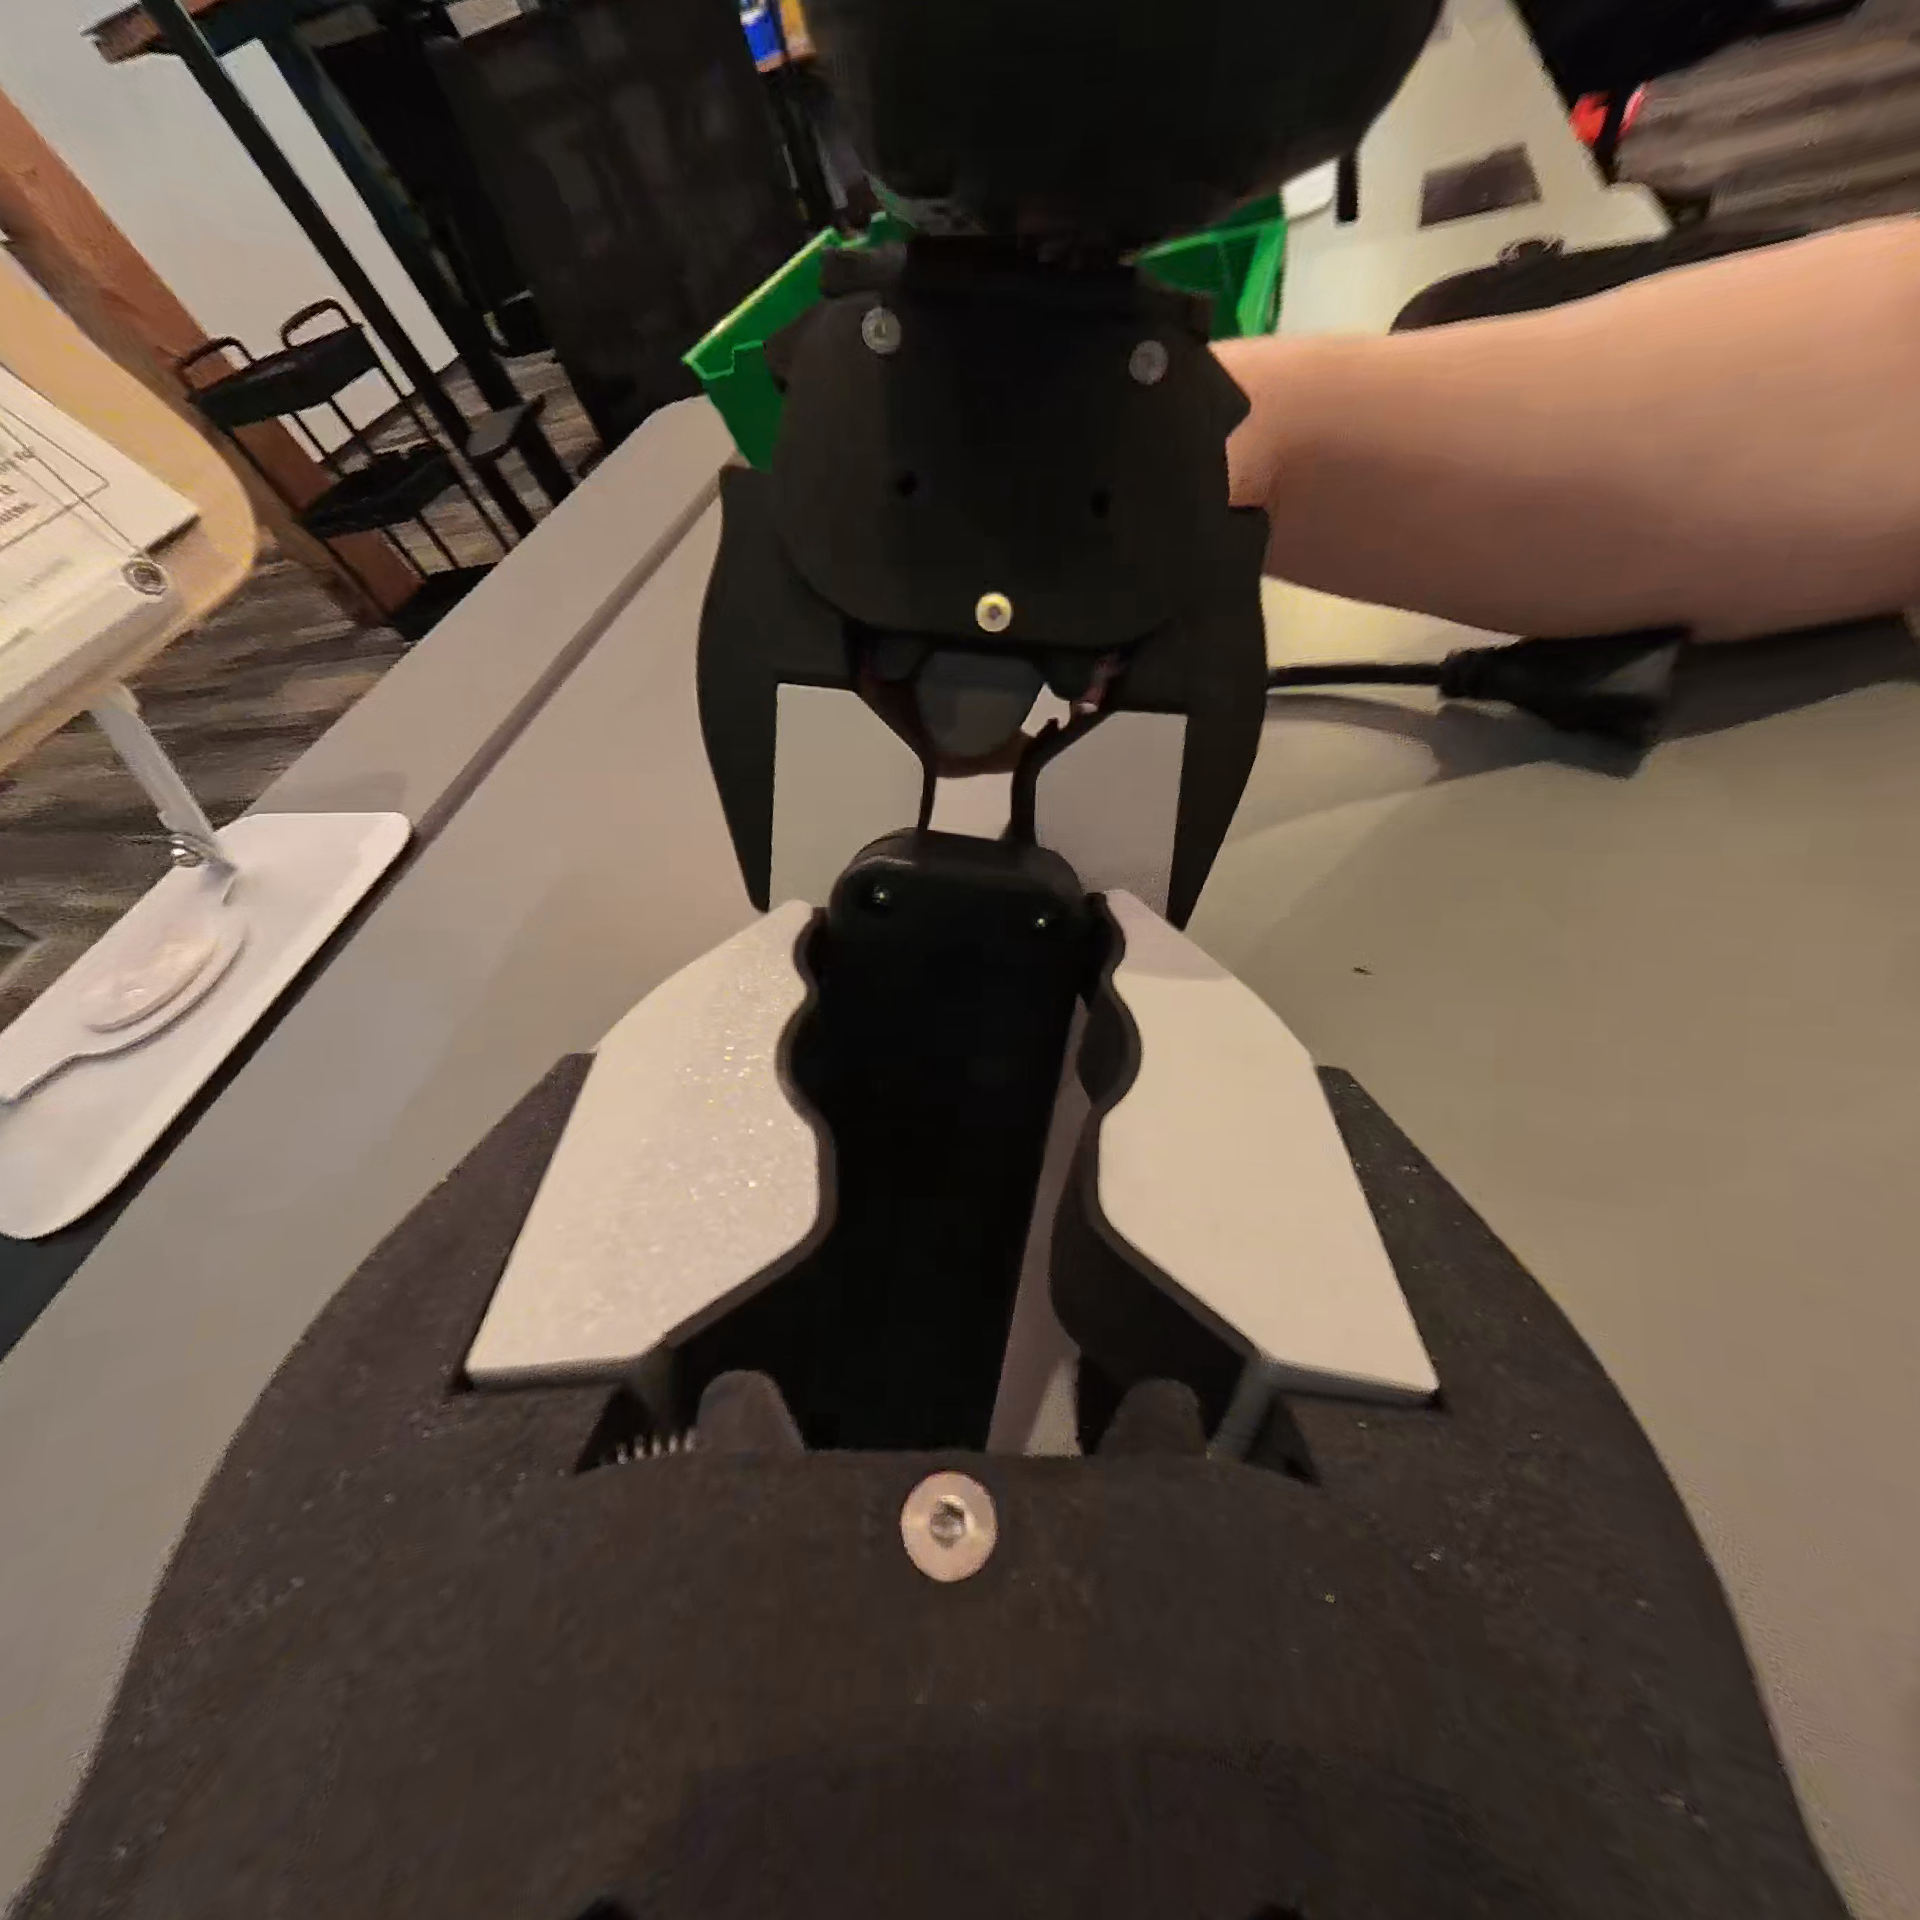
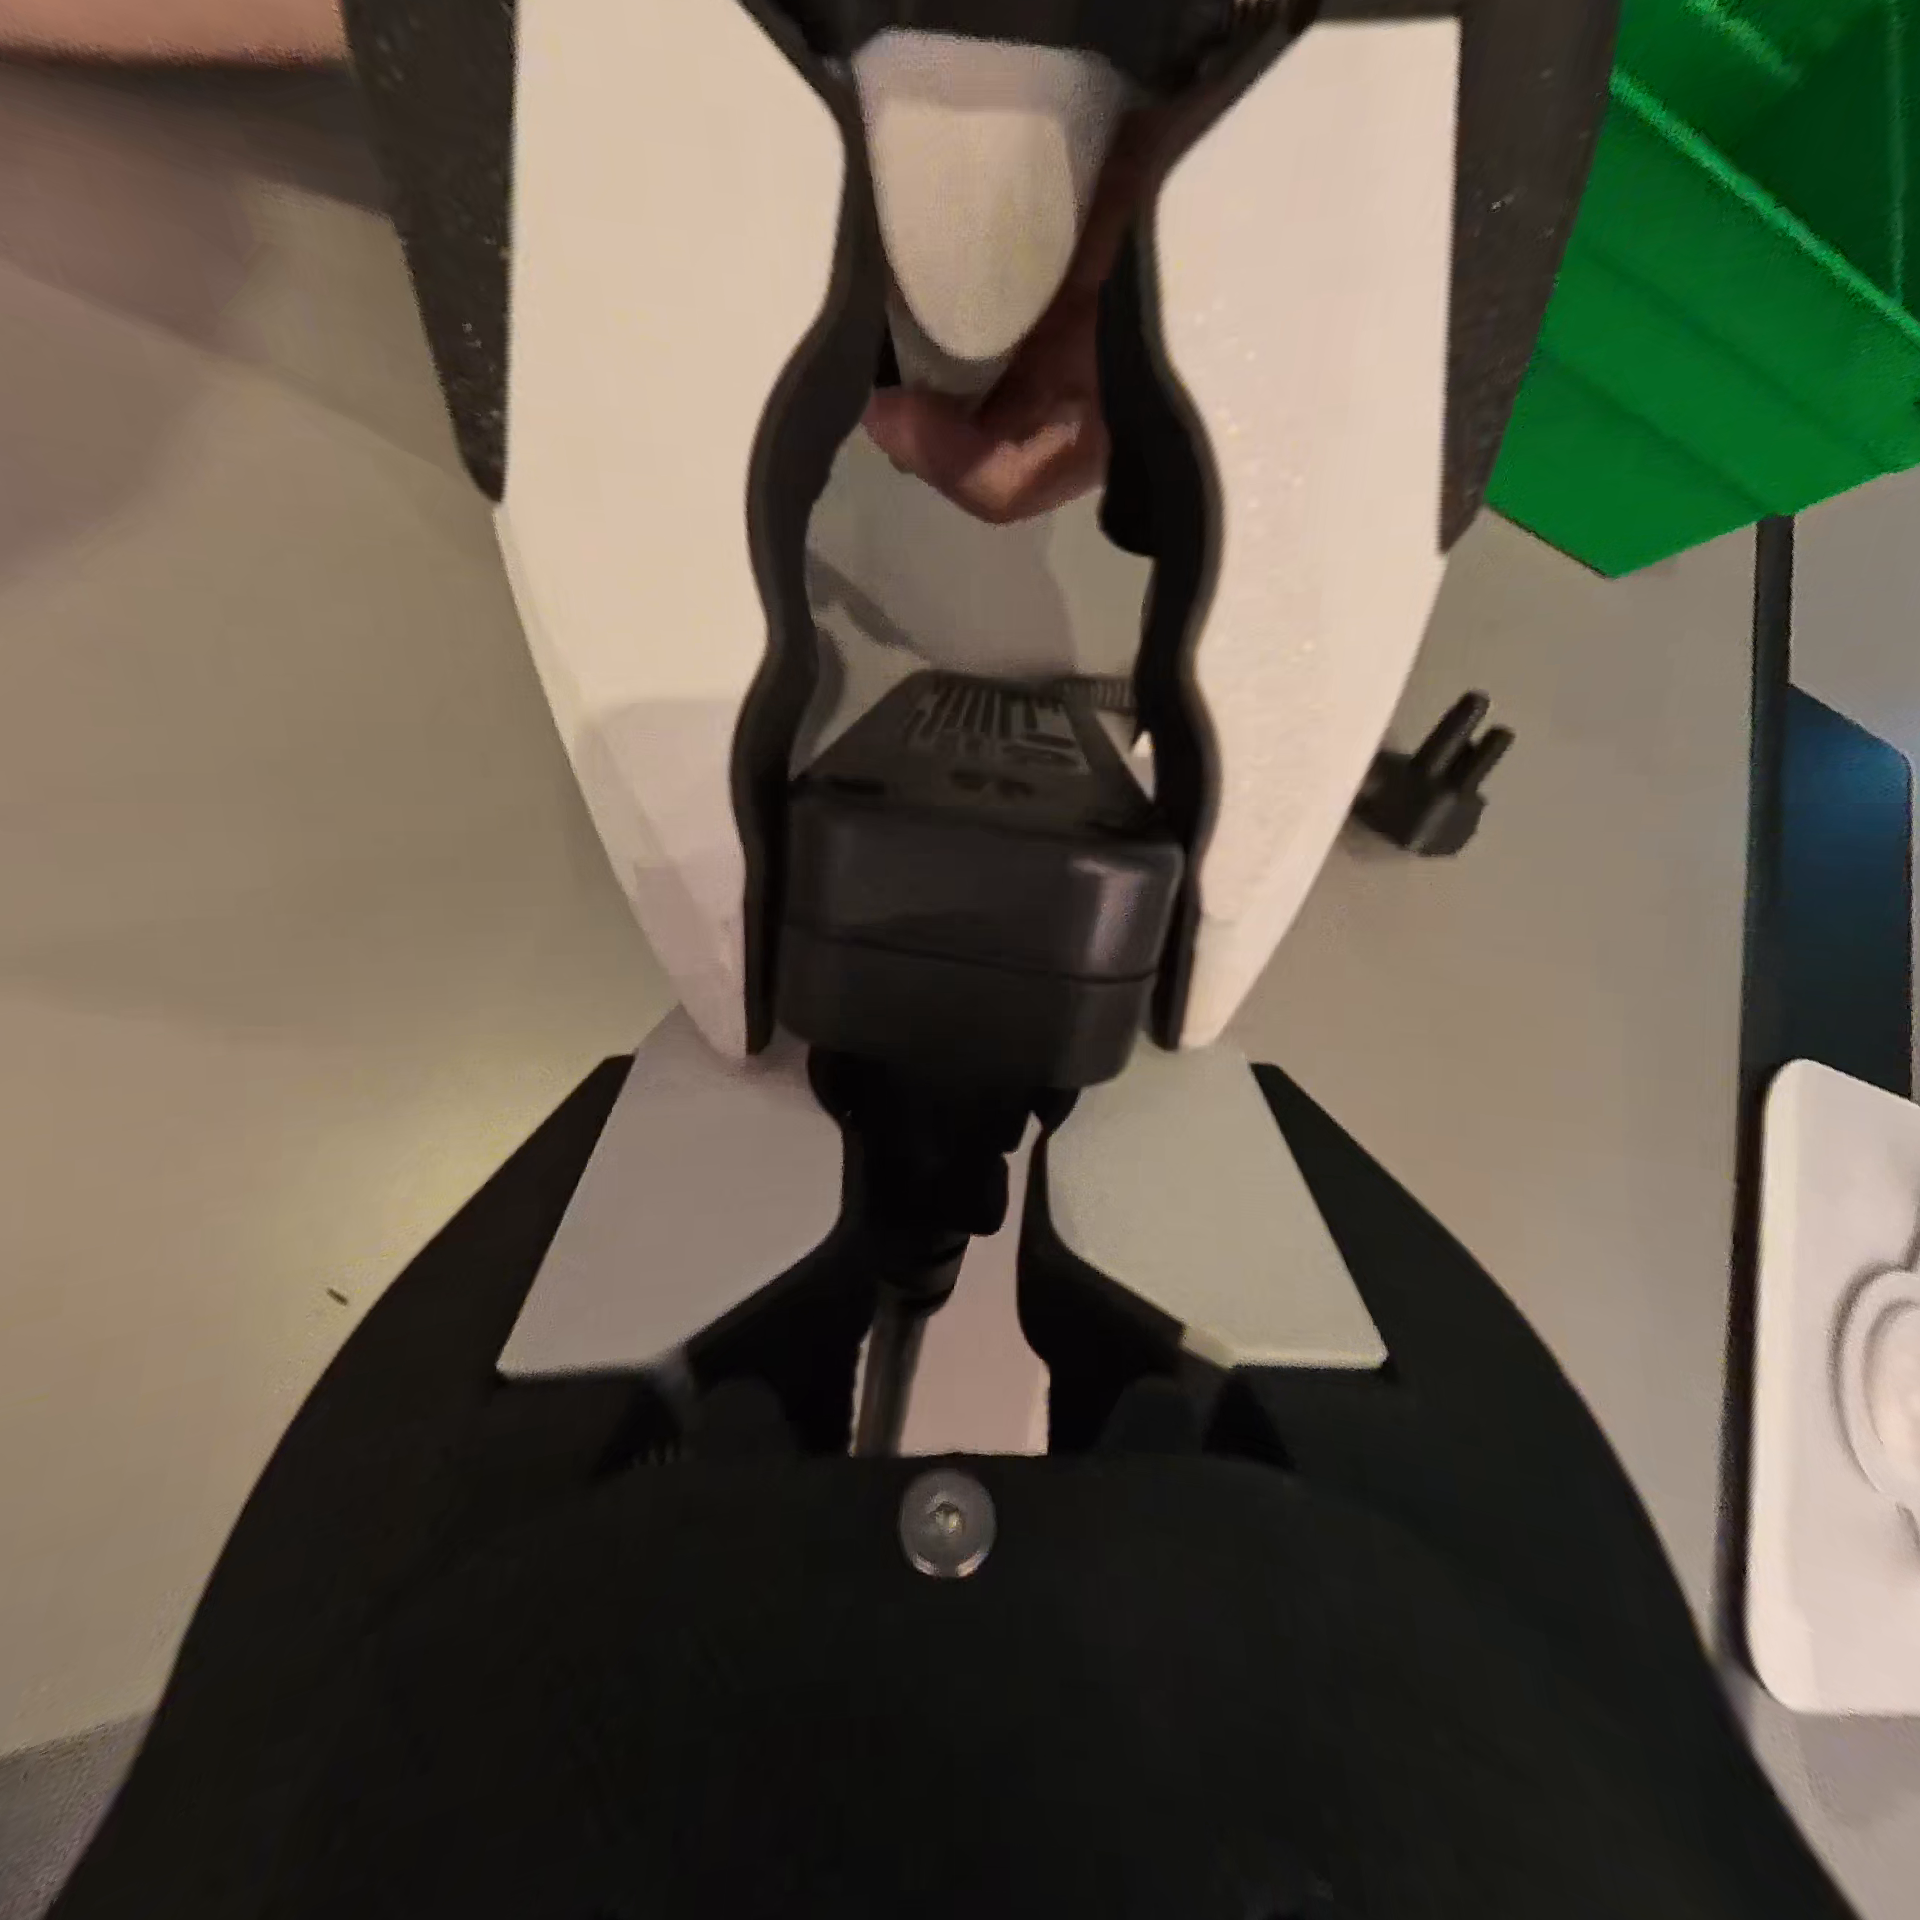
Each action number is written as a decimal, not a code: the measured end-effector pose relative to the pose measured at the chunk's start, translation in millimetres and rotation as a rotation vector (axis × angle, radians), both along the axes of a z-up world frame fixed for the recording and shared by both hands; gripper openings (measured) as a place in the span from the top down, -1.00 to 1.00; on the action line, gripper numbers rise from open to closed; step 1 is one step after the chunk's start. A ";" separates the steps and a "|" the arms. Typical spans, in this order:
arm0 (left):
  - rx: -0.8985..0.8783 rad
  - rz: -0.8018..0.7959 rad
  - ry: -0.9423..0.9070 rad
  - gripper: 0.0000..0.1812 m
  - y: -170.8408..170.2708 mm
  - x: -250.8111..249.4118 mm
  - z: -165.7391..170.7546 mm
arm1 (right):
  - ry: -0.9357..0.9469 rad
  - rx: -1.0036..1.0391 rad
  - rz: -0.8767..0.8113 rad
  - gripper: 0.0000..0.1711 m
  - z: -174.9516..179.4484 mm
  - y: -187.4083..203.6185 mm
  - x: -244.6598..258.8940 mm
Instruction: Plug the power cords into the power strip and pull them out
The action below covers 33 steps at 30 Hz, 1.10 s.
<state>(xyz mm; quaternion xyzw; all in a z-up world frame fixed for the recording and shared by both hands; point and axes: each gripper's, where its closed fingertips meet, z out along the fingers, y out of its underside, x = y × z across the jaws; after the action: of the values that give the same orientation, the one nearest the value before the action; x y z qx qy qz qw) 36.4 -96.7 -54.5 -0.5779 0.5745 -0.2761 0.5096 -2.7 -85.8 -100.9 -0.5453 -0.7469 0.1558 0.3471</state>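
Note:
My left gripper [image 1: 956, 914], with pale grey fingers, is shut on one end of the black power strip [image 1: 951, 1143]. In the right wrist view the left gripper [image 2: 966, 1039] comes in from the top, clamping the strip's blocky end [image 2: 977, 904]. My right gripper [image 2: 935, 1132] faces it head on and is shut on a black cord plug [image 2: 920, 1174] at that end of the strip. The cord [image 2: 894, 1382] runs back between its fingers. In the left wrist view the right gripper [image 1: 977, 810] meets the strip's tip just above the grey table [image 1: 1558, 1143].
A loose black plug [image 2: 1439, 779] lies on the table; it also shows in the left wrist view [image 1: 1558, 675] under a person's forearm [image 1: 1610, 447]. A green bin [image 2: 1714, 312] stands behind the grippers. A white stand base [image 1: 208, 987] sits beyond the table's left edge. Spacing between my two grippers at the tips: around 5 cm.

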 end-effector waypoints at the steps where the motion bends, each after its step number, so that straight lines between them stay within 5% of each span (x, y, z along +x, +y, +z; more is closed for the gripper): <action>1: 0.010 0.007 0.008 0.49 1.5 1.2 -2.2 | -0.006 0.009 -0.006 0.67 -2.9 2.4 1.6; 22: -0.108 -0.026 -0.032 0.49 2.7 -3.9 11.5 | 0.051 -0.076 -0.057 0.69 7.1 5.0 -0.5; 33: -0.463 -0.031 -0.372 0.49 16.2 -10.3 48.0 | 0.136 -0.005 -0.184 0.64 42.9 17.3 0.5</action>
<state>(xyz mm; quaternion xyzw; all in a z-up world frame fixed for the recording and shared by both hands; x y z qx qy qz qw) 26.1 -80.5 -6.5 -0.6095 0.4015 -0.5088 0.4565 -2.1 -68.6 -58.0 -0.6005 -0.6680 0.1621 0.4085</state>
